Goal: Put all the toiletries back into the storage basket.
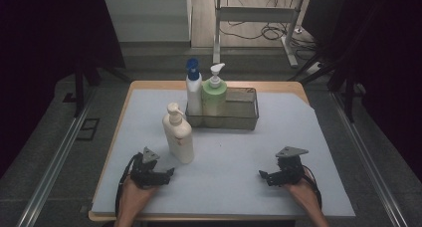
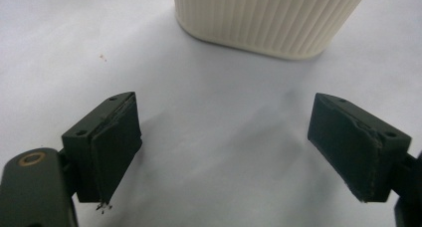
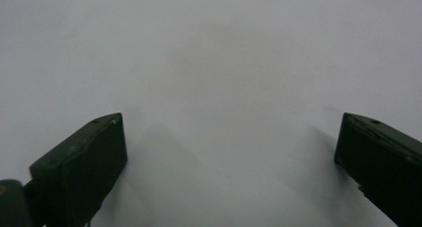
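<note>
- Your left gripper (image 1: 168, 173) rests on the white mat (image 1: 298, 127), jaws spread wide with nothing between them.
- The cream pump bottle (image 1: 178, 133) stands upright just beyond it, untouched.
- Your right gripper (image 1: 263, 175) sits well apart, jaws also wide and empty.
- Farther back, the metal basket (image 1: 244, 118) holds two bottles.

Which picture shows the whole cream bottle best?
The high view: the cream pump bottle stands whole there, pump and all, on the white sheet beside the left gripper. The left gripper view gives just its ribbed base beyond open jaws. The right gripper view looks at bare sheet.
</note>
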Action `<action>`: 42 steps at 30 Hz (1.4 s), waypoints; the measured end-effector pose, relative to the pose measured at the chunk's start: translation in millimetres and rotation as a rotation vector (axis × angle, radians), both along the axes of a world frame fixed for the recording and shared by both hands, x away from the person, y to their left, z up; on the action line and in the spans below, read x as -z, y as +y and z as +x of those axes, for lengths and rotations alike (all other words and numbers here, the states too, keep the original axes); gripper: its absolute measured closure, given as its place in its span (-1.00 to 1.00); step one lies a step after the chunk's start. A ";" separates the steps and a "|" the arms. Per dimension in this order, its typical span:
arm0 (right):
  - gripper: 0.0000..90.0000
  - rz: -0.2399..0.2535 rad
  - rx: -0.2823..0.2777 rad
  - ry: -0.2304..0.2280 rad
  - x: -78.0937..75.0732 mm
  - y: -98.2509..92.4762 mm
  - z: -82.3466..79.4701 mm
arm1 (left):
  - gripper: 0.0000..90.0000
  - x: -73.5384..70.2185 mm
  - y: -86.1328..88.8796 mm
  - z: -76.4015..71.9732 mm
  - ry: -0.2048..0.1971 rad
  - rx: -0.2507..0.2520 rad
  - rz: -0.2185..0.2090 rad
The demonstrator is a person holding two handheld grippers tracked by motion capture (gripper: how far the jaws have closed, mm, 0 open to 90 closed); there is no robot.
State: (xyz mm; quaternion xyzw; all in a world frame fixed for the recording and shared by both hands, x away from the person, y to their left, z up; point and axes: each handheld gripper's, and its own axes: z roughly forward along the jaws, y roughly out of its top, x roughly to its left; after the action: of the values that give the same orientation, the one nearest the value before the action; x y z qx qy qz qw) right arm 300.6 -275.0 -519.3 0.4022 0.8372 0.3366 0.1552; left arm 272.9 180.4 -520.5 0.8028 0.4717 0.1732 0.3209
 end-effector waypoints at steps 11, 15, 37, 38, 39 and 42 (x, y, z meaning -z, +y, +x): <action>-0.98 -0.008 -0.026 -0.036 -9.0 8.1 -3.3 | -0.73 3.4 0.4 -0.2 -0.005 -0.012 -0.003; -0.99 0.001 -0.044 -0.050 -15.0 10.8 -5.0 | -0.74 3.6 0.4 -0.4 -0.005 -0.012 -0.004; -1.00 0.079 -0.168 -0.040 -39.3 49.9 -2.2 | -0.73 3.9 0.0 -1.1 -0.011 -0.015 -0.002; -1.00 0.079 -0.174 -0.042 -40.4 52.2 -1.9 | -0.73 3.9 0.0 -1.1 -0.011 -0.014 -0.002; -1.00 0.078 -0.178 -0.042 -41.3 54.0 -1.7 | -0.73 3.9 0.0 -1.1 -0.011 -0.014 -0.002; -1.00 0.082 -0.192 -0.040 -45.5 61.4 -0.6 | -0.73 3.9 0.0 -1.1 -0.011 -0.014 -0.002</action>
State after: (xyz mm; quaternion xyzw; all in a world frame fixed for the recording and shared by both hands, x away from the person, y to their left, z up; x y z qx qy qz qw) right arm 299.9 -213.6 -473.8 0.3193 0.8541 0.3918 0.1226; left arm 271.8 180.4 -524.3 0.7982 0.4758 0.1795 0.3229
